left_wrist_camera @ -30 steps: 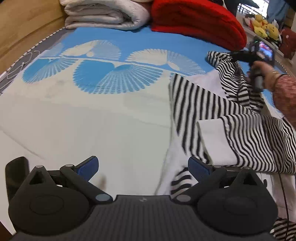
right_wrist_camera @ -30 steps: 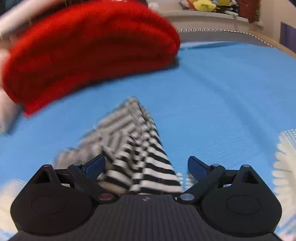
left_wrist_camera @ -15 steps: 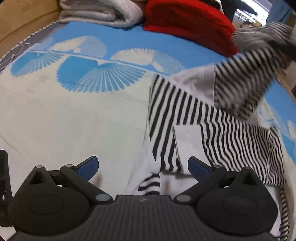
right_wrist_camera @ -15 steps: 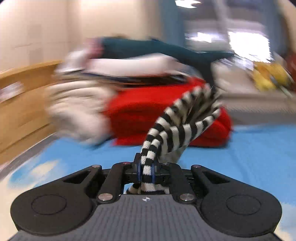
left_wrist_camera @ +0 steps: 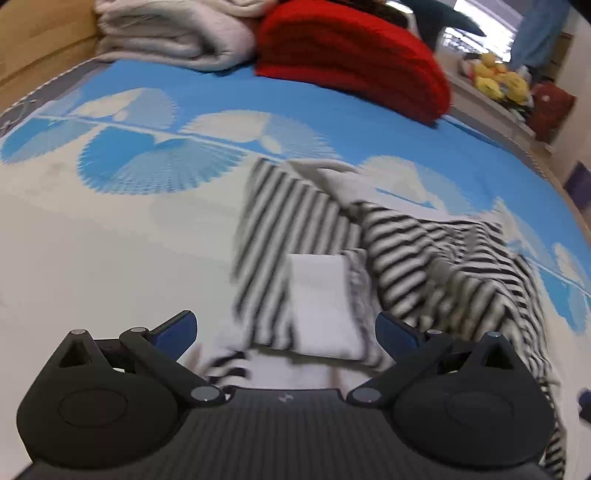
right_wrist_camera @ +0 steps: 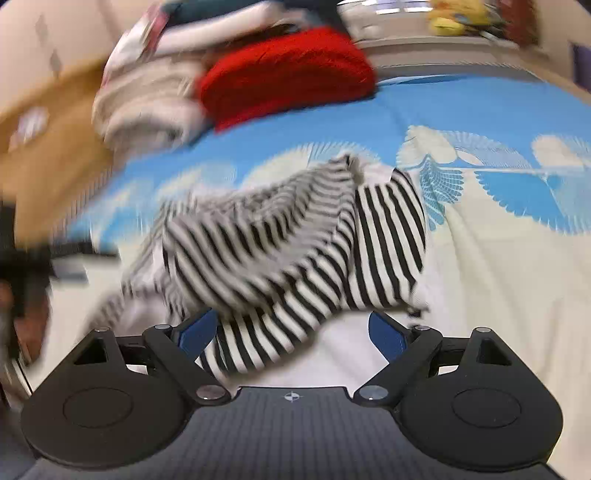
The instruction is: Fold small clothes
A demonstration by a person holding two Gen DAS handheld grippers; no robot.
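A black-and-white striped garment (left_wrist_camera: pixel 424 258) lies rumpled on the bed, with a white cuff (left_wrist_camera: pixel 321 299) folded over its near side. My left gripper (left_wrist_camera: pixel 286 328) hangs open just above that cuff, nothing pressed between its blue pads. In the right wrist view the same striped garment (right_wrist_camera: pixel 295 243) is spread in loose folds, blurred by motion. My right gripper (right_wrist_camera: pixel 291 332) has its jaws opening wide; striped cloth lies between and below the pads, which do not press on it.
The bed sheet (left_wrist_camera: pixel 110 240) is cream with blue fan patterns. A folded red blanket (left_wrist_camera: pixel 351 55) and a grey-white blanket (left_wrist_camera: pixel 173 33) are stacked at the far edge. A wooden headboard (right_wrist_camera: pixel 48 166) is at the left. Plush toys (left_wrist_camera: pixel 495 81) sit on a ledge.
The right gripper closed on a striped sleeve, swung it across the garment, then let it go and opened. The sleeve now lies over the body. The left gripper shifted slightly over the cuff.
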